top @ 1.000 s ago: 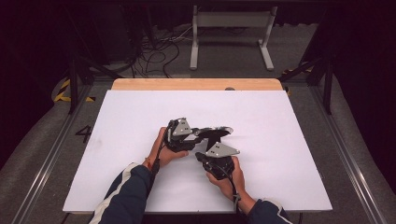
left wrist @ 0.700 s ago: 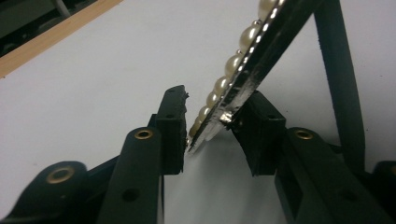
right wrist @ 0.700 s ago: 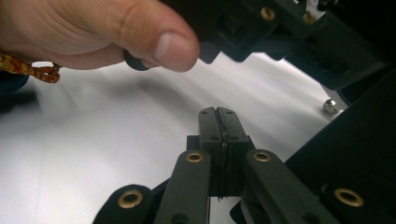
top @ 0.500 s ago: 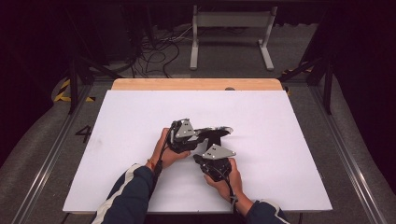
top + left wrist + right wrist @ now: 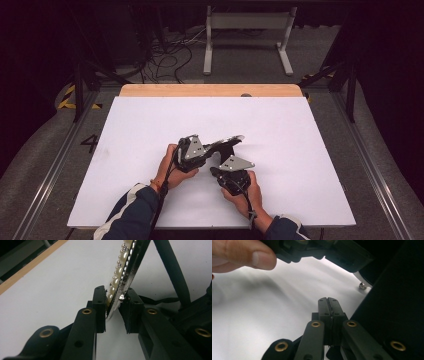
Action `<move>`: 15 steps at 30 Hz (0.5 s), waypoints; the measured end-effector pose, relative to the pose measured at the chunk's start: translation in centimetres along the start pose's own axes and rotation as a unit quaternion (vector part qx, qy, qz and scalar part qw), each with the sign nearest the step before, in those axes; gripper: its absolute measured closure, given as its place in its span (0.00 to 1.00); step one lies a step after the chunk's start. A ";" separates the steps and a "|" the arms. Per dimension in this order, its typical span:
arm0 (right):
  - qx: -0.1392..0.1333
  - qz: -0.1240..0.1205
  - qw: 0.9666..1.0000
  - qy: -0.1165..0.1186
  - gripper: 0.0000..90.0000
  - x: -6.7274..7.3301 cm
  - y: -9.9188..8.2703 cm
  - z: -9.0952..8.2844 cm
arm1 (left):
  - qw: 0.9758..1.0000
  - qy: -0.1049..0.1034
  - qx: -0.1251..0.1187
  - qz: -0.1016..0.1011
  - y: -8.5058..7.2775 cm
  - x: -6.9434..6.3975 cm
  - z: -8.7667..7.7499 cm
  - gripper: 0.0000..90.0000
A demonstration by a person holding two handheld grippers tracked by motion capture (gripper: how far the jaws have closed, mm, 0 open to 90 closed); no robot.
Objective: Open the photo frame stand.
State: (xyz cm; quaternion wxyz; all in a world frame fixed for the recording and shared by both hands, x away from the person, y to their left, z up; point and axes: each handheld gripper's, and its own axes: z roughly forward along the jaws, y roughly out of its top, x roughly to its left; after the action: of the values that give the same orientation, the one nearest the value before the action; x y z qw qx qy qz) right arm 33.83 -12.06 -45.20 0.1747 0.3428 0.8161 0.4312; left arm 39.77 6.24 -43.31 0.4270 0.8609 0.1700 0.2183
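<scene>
White table, 1 pearl-edged strip between closing left tool, right tool closed, empty

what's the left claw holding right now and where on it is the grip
The left claw has just been closing on a flat dark piece edged with a row of pearl beads, its pads at the piece's lower end.

Left gripper jaws have just been closing; right gripper jaws pressed together.
</scene>
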 end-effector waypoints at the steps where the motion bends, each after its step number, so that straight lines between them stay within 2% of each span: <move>1: 0.000 -0.001 1.000 0.001 1.00 0.0 0.0 0.0 | 1.000 0.002 0.001 0.001 0.0 -0.1 0.0 0.83; 5: 0.003 -0.003 1.000 0.008 1.00 -0.3 -0.1 -0.2 | 1.000 0.003 0.000 0.000 -0.1 -0.3 -0.3 0.83; 9: 0.005 -0.004 1.000 0.010 1.00 -0.6 -0.2 -0.4 | 1.000 0.004 0.001 0.014 -0.3 -0.7 -0.7 0.83; 10: 0.007 -0.004 1.000 0.008 1.00 -0.7 -0.2 -0.5 | 1.000 0.008 -0.002 0.013 -0.4 -0.8 -1.0 0.86; 12: 0.006 0.006 1.000 0.009 1.00 -1.1 -0.3 -0.8 | 1.000 -0.001 -0.006 0.003 -0.5 -0.7 -1.4 0.87; 13: 0.006 0.012 1.000 0.012 1.00 -1.3 -0.3 -0.9 | 1.000 0.001 -0.005 0.005 -0.5 -0.8 -1.5 0.87; 15: 0.010 0.005 1.000 0.017 1.00 -1.5 -0.3 -1.0 | 1.000 0.006 -0.003 0.013 -0.4 -1.0 -1.4 0.87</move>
State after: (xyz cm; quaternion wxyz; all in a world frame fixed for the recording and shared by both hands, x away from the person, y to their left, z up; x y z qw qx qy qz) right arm 34.19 -13.88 -44.87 0.1550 0.3415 0.8212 0.4301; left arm 38.16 6.99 -43.10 0.4260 0.8604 0.1605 0.2291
